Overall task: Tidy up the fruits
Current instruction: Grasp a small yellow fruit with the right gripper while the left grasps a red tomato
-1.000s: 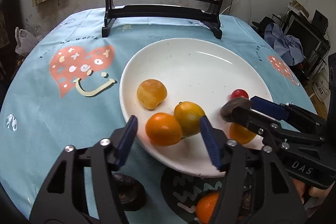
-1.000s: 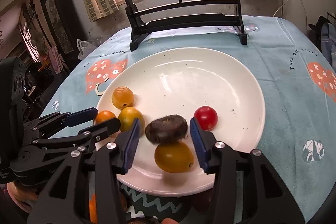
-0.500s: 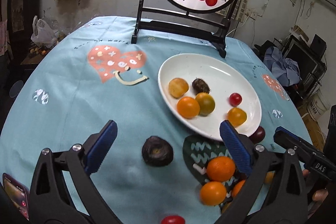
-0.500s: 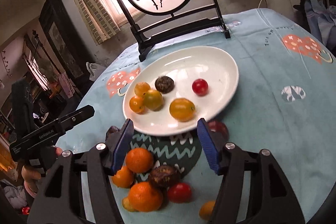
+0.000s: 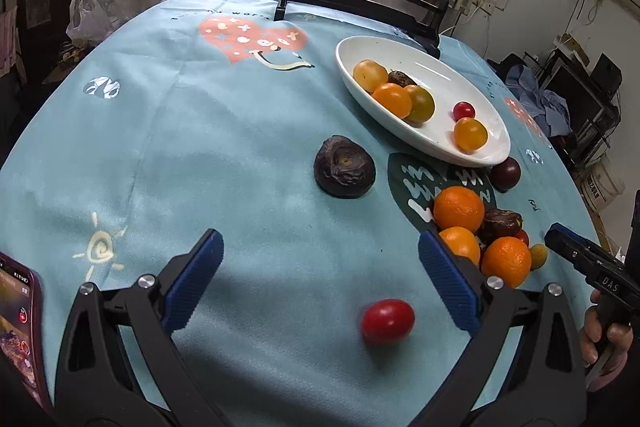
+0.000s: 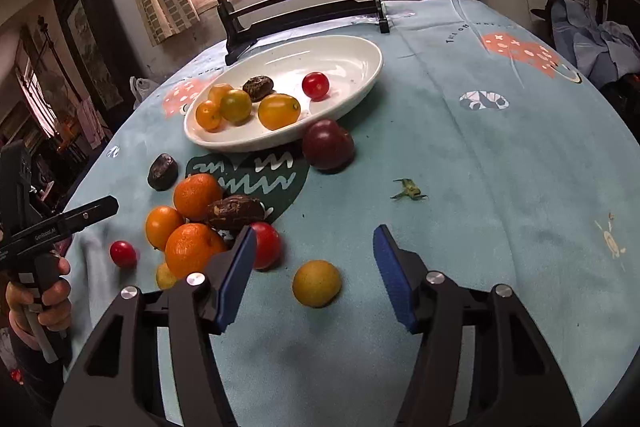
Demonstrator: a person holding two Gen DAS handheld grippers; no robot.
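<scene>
The plate sits toward the far side of the table, just in front of a black stand holding a round painted screen. On it lie six fruits: a red cherry tomato, a yellow tomato, a greenish one, two small orange ones at the left end, and a dark wrinkled fruit behind them.

Against the plate's near rim rests a plum. Nearer, on a dark green patch of the cloth, is a pile: three oranges, a brown wrinkled fruit, a red tomato and a small yellow one, all touching. A dark shrivelled fruit lies alone to the left of the pile, and a small red tomato lies apart at the near left. A yellow fruit lies alone near the pile's right, and a green stem scrap lies farther right.

The left gripper hangs over bare tablecloth with its jaws spread wide and empty; the small red tomato lies just short of its right finger. The right gripper is also released, holding nothing, its jaws having just narrowed somewhat; the yellow fruit lies on the cloth between its fingers, untouched. A hand grips each handle. A phone lies at the near left edge.
</scene>
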